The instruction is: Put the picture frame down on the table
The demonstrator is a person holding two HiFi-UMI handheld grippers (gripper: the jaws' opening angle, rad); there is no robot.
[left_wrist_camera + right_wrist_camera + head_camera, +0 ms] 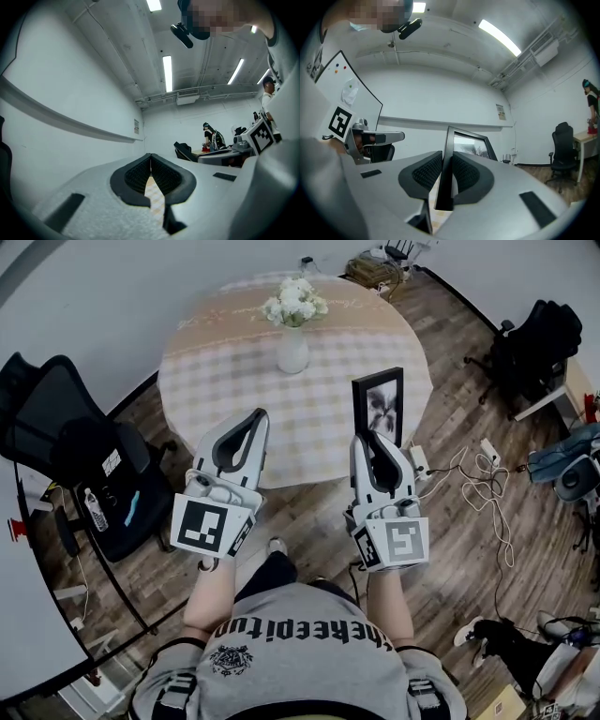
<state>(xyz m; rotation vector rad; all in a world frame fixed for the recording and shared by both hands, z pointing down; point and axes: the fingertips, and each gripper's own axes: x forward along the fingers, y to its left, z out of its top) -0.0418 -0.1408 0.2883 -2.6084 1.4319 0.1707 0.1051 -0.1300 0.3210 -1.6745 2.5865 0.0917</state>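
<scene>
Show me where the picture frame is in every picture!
Head view: the picture frame stands upright, right of centre, gripped at its bottom by the right gripper.
Left gripper view: not in it.
Right gripper view: in the centre, its dark edge clamped between the jaws.
Shared landmark: the checked tablecloth, glimpsed below the jaws in both gripper views.
</scene>
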